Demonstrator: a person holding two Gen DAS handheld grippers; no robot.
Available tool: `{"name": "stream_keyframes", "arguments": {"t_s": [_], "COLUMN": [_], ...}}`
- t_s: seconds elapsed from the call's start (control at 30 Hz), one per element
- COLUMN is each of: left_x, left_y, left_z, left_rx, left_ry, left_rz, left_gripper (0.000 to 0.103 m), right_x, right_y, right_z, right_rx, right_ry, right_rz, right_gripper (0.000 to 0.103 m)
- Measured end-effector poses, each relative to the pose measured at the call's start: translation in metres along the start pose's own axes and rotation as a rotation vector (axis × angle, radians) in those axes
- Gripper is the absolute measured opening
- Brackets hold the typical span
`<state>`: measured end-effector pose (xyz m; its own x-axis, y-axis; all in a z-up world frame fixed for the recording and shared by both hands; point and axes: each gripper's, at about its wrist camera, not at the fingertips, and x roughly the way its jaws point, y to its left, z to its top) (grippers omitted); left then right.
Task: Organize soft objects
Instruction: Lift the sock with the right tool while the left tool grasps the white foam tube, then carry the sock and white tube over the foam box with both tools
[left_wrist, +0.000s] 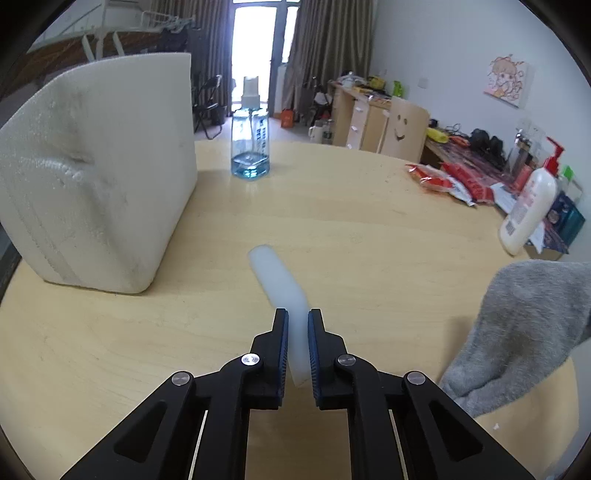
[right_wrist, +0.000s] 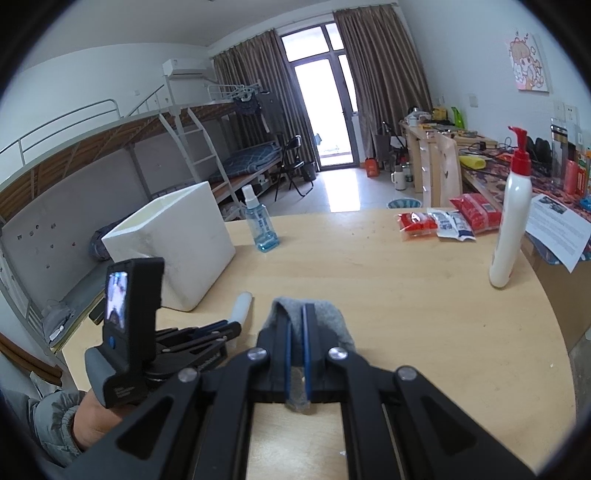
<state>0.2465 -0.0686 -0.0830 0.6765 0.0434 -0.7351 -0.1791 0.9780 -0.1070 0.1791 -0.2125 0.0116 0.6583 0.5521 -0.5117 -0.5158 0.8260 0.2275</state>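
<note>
One pale wooden table, dormitory room.

In the left wrist view, bare pale wooden tabletop is seen across the frame's middle. The left is blocked by a white foam box, the upper centre by a clear blue-tinted spray bottle, the right edge by a white pump bottle.
</note>
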Motion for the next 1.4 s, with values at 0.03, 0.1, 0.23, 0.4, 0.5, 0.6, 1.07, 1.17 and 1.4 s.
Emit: {"name": "stream_keyframes", "arguments": {"t_s": [0.03,0.1,0.23,0.4,0.5,0.6,1.07,1.17,1.4], "left_x": [-0.001,-0.005,-0.018,-0.048,-0.064,-0.079,-0.14,-0.155,-0.177], "left_y": [0.001,-0.001,-0.003,-0.001,-0.001,0.002,0.028,0.034,0.044], "left_z": [0.0,0.0,0.002,0.006,0.006,0.007,0.005,0.004,0.0], "left_rx": [-0.004,0.007,0.026,0.053,0.069,0.086,0.134,0.15,0.207], "left_ry": [-0.002,-0.005,-0.053,-0.136,-0.173,-0.206,-0.333,-0.366,-0.431], "left_rz": [-0.004,-0.017,-0.024,-0.027,-0.031,-0.036,-0.019,-0.018,-0.018], "left_gripper": [0.009,0.009,0.009,0.009,0.009,0.009,0.009,0.009,0.009], "right_x": [0.0,0.001,0.0,-0.003,-0.005,-0.011,-0.035,-0.041,-0.046], "right_y": [0.001,0.002,0.003,0.009,0.015,0.022,0.059,0.067,0.083], "right_z": [0.0,0.0,0.0,0.002,0.004,0.007,0.015,0.017,0.017], "right_rx": [-0.001,-0.002,0.001,-0.005,-0.016,-0.024,-0.063,-0.071,-0.066], "right_ry": [0.0,-0.001,0.001,-0.008,-0.016,-0.033,-0.114,-0.137,-0.17], "right_rz": [0.0,-0.004,-0.01,-0.011,-0.013,-0.014,-0.034,-0.036,-0.041], "right_gripper": [0.007,0.007,0.007,0.007,0.007,0.007,0.007,0.007,0.007]}}
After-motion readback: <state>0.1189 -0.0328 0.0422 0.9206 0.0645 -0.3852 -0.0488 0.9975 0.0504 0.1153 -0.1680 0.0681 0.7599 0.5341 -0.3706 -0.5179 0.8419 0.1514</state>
